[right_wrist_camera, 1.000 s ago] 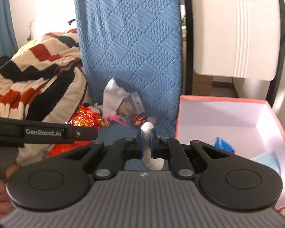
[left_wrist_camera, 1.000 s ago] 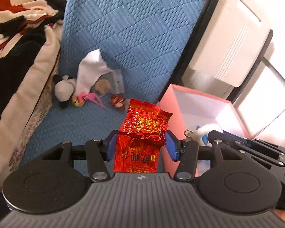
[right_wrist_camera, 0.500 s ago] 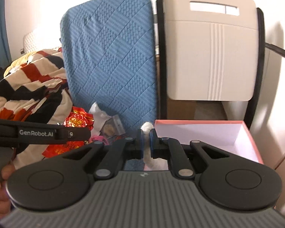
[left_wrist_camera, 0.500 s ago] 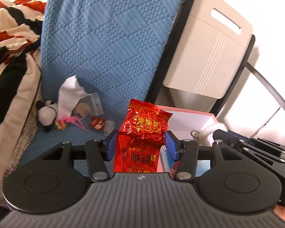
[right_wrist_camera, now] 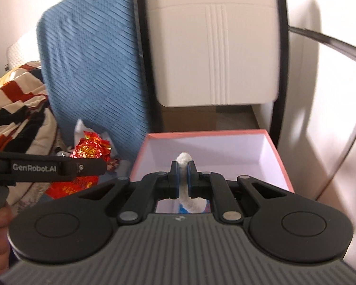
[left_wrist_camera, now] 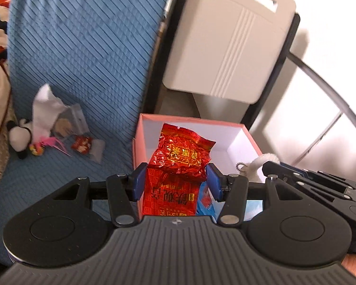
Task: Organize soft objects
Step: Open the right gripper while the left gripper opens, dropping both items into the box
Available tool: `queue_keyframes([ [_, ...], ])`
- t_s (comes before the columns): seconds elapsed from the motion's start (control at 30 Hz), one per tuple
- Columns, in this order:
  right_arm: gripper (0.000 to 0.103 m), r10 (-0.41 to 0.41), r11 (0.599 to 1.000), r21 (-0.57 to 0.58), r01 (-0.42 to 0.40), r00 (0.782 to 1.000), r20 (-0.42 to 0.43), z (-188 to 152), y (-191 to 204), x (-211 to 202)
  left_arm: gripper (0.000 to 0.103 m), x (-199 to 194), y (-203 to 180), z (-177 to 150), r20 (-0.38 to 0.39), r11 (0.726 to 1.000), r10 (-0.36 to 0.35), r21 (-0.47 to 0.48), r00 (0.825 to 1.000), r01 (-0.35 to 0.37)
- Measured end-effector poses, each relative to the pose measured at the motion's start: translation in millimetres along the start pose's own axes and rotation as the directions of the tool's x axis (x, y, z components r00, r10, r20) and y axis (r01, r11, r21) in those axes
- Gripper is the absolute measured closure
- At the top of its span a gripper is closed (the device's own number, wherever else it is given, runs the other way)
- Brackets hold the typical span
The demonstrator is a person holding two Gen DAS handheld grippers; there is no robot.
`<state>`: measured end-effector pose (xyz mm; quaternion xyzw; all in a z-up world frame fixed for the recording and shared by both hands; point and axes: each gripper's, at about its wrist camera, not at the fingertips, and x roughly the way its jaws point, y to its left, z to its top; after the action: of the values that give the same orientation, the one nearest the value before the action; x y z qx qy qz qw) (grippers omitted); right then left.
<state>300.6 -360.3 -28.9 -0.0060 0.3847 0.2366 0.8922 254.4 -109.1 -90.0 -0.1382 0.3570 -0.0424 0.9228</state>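
My left gripper (left_wrist_camera: 175,178) is shut on a red foil packet (left_wrist_camera: 178,163) and holds it over the near left corner of the pink box (left_wrist_camera: 194,120). My right gripper (right_wrist_camera: 182,168) is shut on a white fluffy plush piece (right_wrist_camera: 192,204) above the same pink box (right_wrist_camera: 280,163). That plush piece (left_wrist_camera: 261,163) and the right gripper show at the right in the left wrist view. The red foil packet (right_wrist_camera: 92,149) shows at the left in the right wrist view. Blue items (left_wrist_camera: 206,201) lie in the box.
A blue quilted cushion (left_wrist_camera: 83,47) stands behind a blue seat. On the seat lie a white cloth (left_wrist_camera: 45,109), a panda plush (left_wrist_camera: 20,140), a clear bag (left_wrist_camera: 68,121) and a small red sachet (left_wrist_camera: 81,143). A white chair back (left_wrist_camera: 227,47) stands behind the box. A striped blanket (right_wrist_camera: 14,109) is at the left.
Both grippers moved right with their loads. They now hang over the pink box, where before they were over the blue seat beside it.
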Motion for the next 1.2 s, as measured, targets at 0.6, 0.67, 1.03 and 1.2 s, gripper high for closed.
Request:
queue_keyframes([
  [0.6, 0.092, -0.026, 0.996, 0.076, 0.042, 0.979, -0.203, -76.3, -57.4, 64.2, 0.044, 91.2, -35.8, -38.5, -0.161, 1.000, -0.010, 0.007, 0.987, 0.012],
  [0.67, 0.092, -0.026, 0.996, 0.075, 0.043, 0.977, -0.213, -80.5, -59.2, 66.8, 0.044, 96.8, -35.9, -43.8, -0.181, 1.000, -0.009, 0.001, 0.983, 0.010],
  [1.03, 0.090, -0.003, 0.993, 0.117, 0.030, 0.976, -0.219, -82.0, -67.1, 64.6, 0.032, 109.3, -37.0, -58.3, -0.212, 1.000, -0.011, -0.011, 0.977, 0.009],
  [1.2, 0.060, -0.017, 0.993, 0.111, 0.042, 0.975, -0.220, -74.1, -64.2, 58.9, 0.019, 99.2, -43.4, -56.3, -0.185, 0.999, -0.002, 0.031, 0.983, 0.008],
])
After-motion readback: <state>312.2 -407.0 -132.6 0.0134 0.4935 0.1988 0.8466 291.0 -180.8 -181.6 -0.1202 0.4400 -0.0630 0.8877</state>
